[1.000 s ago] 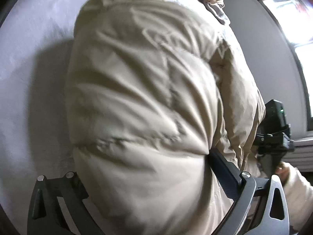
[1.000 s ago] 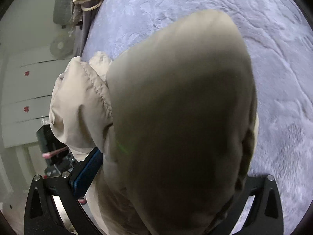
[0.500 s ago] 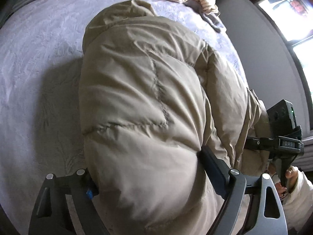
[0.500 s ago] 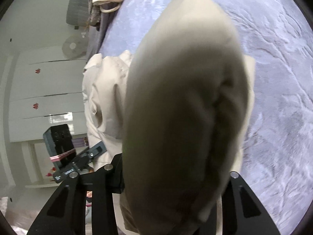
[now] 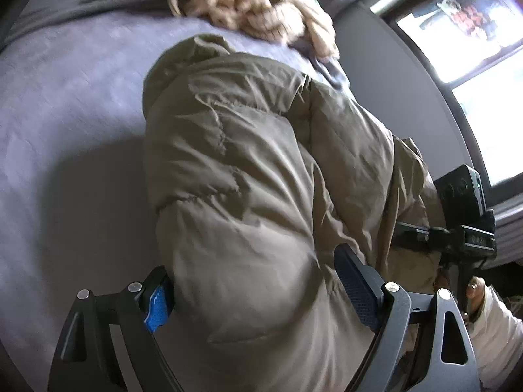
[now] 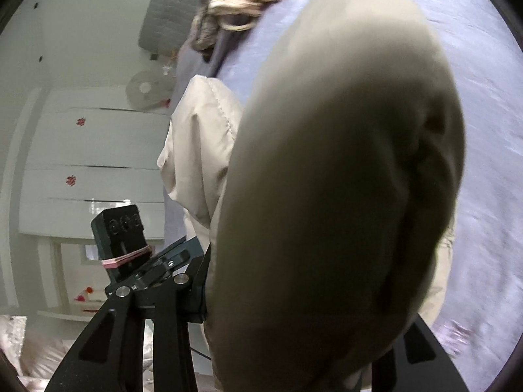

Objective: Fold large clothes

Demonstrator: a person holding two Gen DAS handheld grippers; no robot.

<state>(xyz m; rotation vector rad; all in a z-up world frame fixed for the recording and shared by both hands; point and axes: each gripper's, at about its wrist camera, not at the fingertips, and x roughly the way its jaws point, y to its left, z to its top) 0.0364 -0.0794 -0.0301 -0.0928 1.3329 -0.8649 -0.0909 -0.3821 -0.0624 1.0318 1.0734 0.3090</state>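
Note:
A large beige padded jacket point(image 5: 261, 170) is held up over a grey-lilac bed cover point(image 5: 65, 124). My left gripper point(image 5: 255, 281) is shut on a thick fold of the jacket, which bulges between its blue-padded fingers point(image 5: 157, 303). My right gripper point(image 6: 294, 310) is shut on another part of the jacket point(image 6: 343, 179); the cloth fills most of that view and hides the right finger. The right gripper also shows at the right edge of the left wrist view point(image 5: 457, 228), and the left gripper shows in the right wrist view point(image 6: 130, 248).
A pile of cream knitted and dark clothes point(image 5: 255, 9) lies at the far end of the bed. A grey wall and bright window point(image 5: 474, 42) are to the right. A white cabinet point(image 6: 91, 170) and a fan point(image 6: 147, 89) stand beside the bed.
Both grippers have lifted and pulled back with the jacket still held. More of the bed and the far clothes pile now shows, and the jacket hangs higher over the cover.

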